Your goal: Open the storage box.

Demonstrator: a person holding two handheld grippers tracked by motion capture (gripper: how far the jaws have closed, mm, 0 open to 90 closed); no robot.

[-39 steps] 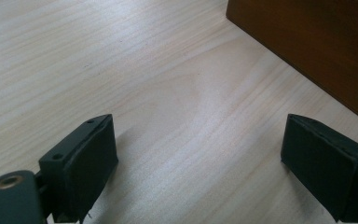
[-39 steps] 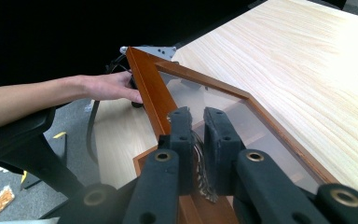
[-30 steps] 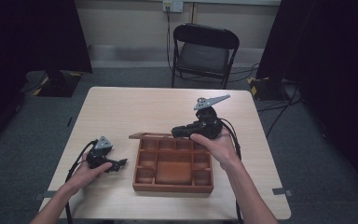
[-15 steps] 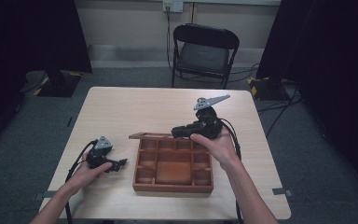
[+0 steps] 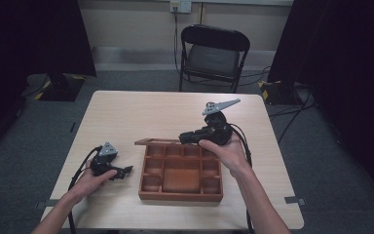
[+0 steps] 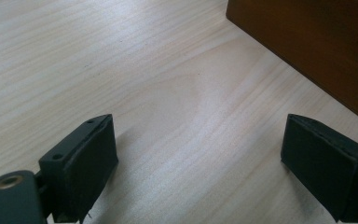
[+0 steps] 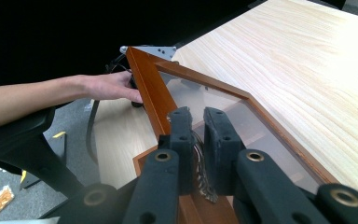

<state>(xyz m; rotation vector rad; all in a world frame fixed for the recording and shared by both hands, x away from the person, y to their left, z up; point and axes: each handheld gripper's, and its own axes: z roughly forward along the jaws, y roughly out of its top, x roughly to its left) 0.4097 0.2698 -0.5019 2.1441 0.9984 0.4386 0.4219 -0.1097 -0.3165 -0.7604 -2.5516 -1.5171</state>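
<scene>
Nothing has moved: your right claw (image 7: 196, 122) stays clamped on the box's glass lid (image 7: 214, 100).
Your left claw (image 6: 200, 163) rests wide open on the surface (image 6: 135, 70), left of the wooden box (image 5: 181, 169).

We count one wooden compartment tray (image 5: 180, 173), one glass-paned lid (image 7: 223, 105) lifted along its far edge, two tongs, left (image 5: 124, 170) and right (image 5: 185, 138), one table (image 5: 146, 109), one folding chair (image 5: 213, 53)
</scene>
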